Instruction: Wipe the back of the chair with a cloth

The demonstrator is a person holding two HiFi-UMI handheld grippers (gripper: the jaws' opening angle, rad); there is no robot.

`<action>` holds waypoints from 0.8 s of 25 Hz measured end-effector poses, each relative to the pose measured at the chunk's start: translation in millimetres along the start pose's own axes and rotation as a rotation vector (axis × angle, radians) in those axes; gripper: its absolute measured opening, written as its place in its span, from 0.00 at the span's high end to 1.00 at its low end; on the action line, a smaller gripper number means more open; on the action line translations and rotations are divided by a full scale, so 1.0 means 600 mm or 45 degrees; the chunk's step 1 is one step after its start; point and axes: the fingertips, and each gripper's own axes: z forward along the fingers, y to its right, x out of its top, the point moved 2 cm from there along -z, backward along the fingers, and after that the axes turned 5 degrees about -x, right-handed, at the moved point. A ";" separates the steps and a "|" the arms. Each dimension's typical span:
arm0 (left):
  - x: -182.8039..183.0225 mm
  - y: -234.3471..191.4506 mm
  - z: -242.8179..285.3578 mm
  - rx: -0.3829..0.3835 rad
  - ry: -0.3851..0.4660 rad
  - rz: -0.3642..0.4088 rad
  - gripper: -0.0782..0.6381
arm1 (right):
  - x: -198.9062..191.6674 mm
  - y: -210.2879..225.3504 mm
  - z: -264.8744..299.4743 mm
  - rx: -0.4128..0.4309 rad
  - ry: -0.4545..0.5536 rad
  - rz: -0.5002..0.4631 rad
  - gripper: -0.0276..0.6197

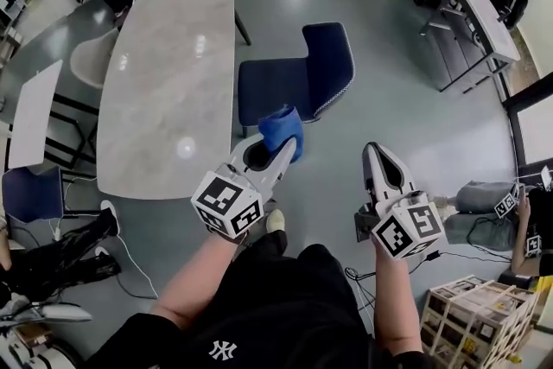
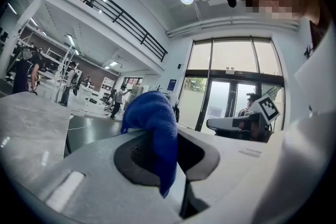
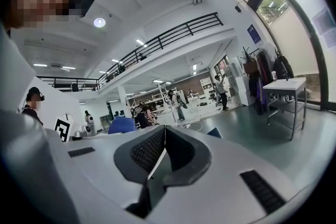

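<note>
Cloth (image 2: 152, 118) clamped between left gripper (image 1: 275, 158) jaws (bunched beyond tips).

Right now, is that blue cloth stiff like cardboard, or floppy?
Probably floppy: the blue cloth bunches above the left hand-held gripper, and a flap droops down between its jaws. It looks fuzzy, so it likely won't slip out easily. It seems light, since the pinch alone holds it up.
</note>
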 end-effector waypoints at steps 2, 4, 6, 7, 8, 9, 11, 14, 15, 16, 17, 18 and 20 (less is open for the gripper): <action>0.002 -0.032 0.023 -0.009 -0.006 -0.004 0.80 | 0.004 0.006 0.034 -0.003 -0.007 -0.010 0.94; 0.001 -0.056 0.044 -0.016 -0.014 -0.004 0.80 | 0.009 0.016 0.063 -0.005 -0.011 -0.018 0.94; 0.000 -0.079 0.064 -0.020 -0.024 0.004 0.80 | 0.015 0.028 0.093 -0.011 -0.012 -0.022 0.94; -0.001 -0.091 0.074 -0.019 -0.030 0.004 0.80 | 0.018 0.035 0.108 -0.012 -0.014 -0.023 0.94; -0.004 -0.103 0.085 -0.015 -0.036 0.000 0.80 | 0.019 0.042 0.123 -0.012 -0.017 -0.025 0.94; -0.007 -0.115 0.097 -0.010 -0.042 -0.005 0.80 | 0.019 0.051 0.139 -0.011 -0.023 -0.026 0.94; -0.016 -0.138 0.123 0.000 -0.057 -0.016 0.80 | 0.017 0.072 0.171 -0.005 -0.034 -0.021 0.94; -0.031 -0.169 0.166 0.022 -0.081 -0.028 0.80 | 0.017 0.110 0.222 0.005 -0.063 -0.015 0.94; -0.037 -0.181 0.183 0.034 -0.090 -0.031 0.80 | 0.017 0.124 0.242 0.011 -0.078 -0.021 0.94; -0.042 -0.195 0.202 0.047 -0.099 -0.035 0.80 | 0.017 0.138 0.263 0.023 -0.091 -0.029 0.94; -0.049 -0.210 0.222 0.060 -0.107 -0.039 0.80 | 0.018 0.154 0.286 0.038 -0.101 -0.039 0.94; -0.056 -0.225 0.244 0.071 -0.114 -0.044 0.80 | 0.018 0.170 0.310 0.056 -0.109 -0.050 0.94; -0.069 -0.252 0.290 0.088 -0.129 -0.046 0.80 | 0.019 0.205 0.355 0.082 -0.131 -0.079 0.94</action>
